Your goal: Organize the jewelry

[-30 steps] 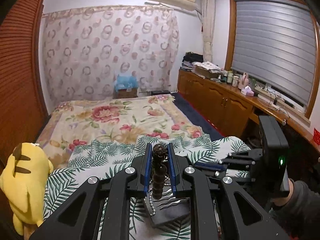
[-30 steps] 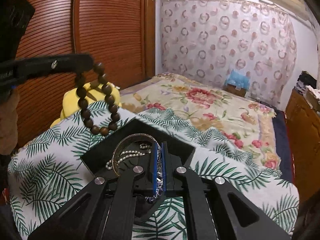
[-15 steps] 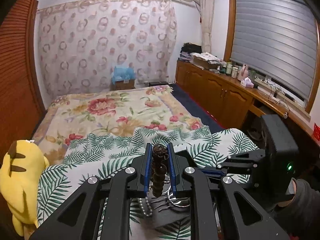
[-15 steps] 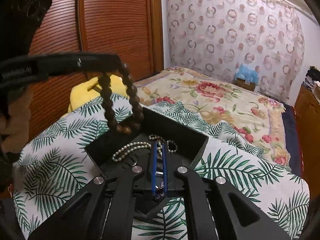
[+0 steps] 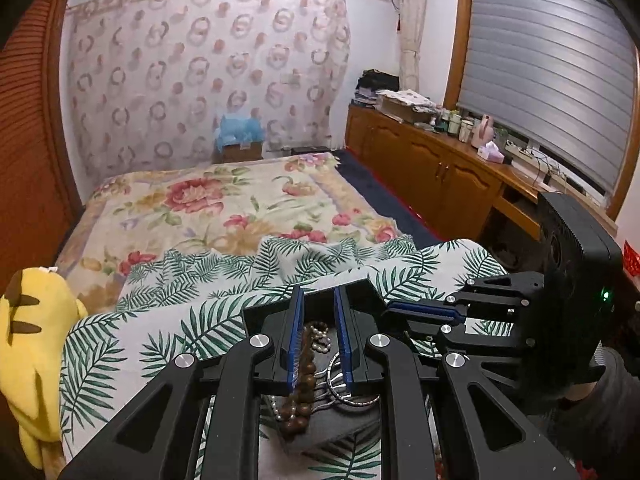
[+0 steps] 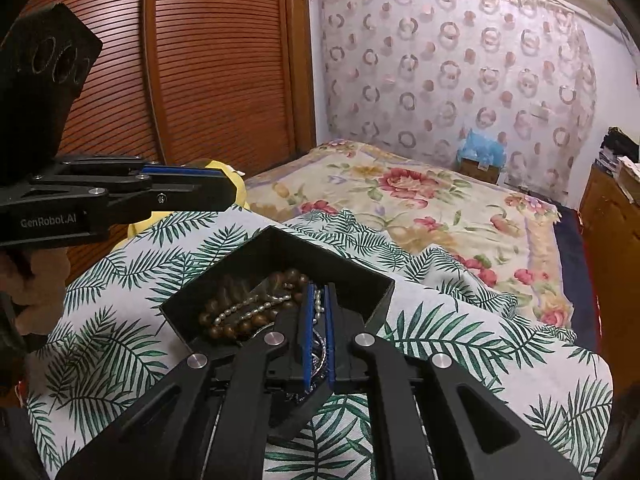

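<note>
A black jewelry box (image 6: 276,248) sits on a palm-leaf cloth; it also shows in the left wrist view (image 5: 360,290). The brown wooden bead bracelet (image 6: 224,312) lies inside it with a pearl string (image 6: 240,310); both show in the left wrist view, beads (image 5: 304,364) and pearls (image 5: 320,334). My left gripper (image 5: 319,300) is open and empty just above the box. My right gripper (image 6: 318,292) is shut on a thin silvery chain (image 6: 318,360) over the box's near edge. A metal bangle (image 5: 352,398) lies in the box.
The palm-leaf cloth (image 6: 460,336) covers the bed's near end, with a floral bedspread (image 6: 420,200) beyond. A yellow plush toy (image 5: 32,344) lies at the left. A wooden wardrobe (image 6: 220,60) stands left, and a cabinet counter (image 5: 440,160) with clutter runs along the right.
My left gripper opened and let go of the wooden bead bracelet, which dropped into the box. The right gripper stayed shut over the box.
</note>
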Motion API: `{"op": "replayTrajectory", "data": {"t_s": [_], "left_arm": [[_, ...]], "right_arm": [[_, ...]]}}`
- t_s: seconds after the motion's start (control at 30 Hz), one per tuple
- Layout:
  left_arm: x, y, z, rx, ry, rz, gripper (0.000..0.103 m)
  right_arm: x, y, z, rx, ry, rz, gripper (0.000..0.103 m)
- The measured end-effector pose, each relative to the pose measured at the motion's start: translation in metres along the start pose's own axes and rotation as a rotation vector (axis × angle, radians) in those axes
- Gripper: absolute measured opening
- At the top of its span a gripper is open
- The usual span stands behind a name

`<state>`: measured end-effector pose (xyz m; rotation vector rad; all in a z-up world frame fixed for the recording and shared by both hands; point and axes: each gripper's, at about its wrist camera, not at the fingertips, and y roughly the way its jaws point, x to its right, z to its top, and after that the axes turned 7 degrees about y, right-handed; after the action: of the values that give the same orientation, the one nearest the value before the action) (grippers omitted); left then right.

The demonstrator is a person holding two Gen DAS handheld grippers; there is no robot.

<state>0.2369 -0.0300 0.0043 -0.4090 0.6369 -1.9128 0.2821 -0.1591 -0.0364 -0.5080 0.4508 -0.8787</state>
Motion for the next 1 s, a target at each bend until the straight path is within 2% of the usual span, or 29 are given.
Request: {"op": "replayTrajectory", "data": {"t_s": [0.2, 0.47, 0.7, 0.8, 1.0], "left_arm": [[0.005, -0.006, -0.012, -0.012, 0.008, -0.001, 0.015], [0.012, -0.02, -0.036, -0.033, -0.002, 0.002, 0.016], [0.015, -0.036, -0.055, -0.039, -0.007, 0.012, 0.016], [0.014, -0.045, -0.062, -0.035, -0.021, 0.018, 0.023], [0.019, -0.06, -0.079, -0.039, -0.02, 0.027, 0.027]], "right_arm": [[-0.002, -0.004, 0.002, 0.01, -0.006, -0.004, 0.006], [-0.02, -0.03, 0.0, 0.031, -0.026, -0.017, 0.006], [-0.032, -0.053, -0.021, 0.025, -0.018, -0.039, 0.006], [-0.037, -0.06, -0.033, 0.016, -0.006, -0.049, 0.006], [-0.043, -0.072, -0.057, 0.001, 0.028, -0.058, 0.006]]}}
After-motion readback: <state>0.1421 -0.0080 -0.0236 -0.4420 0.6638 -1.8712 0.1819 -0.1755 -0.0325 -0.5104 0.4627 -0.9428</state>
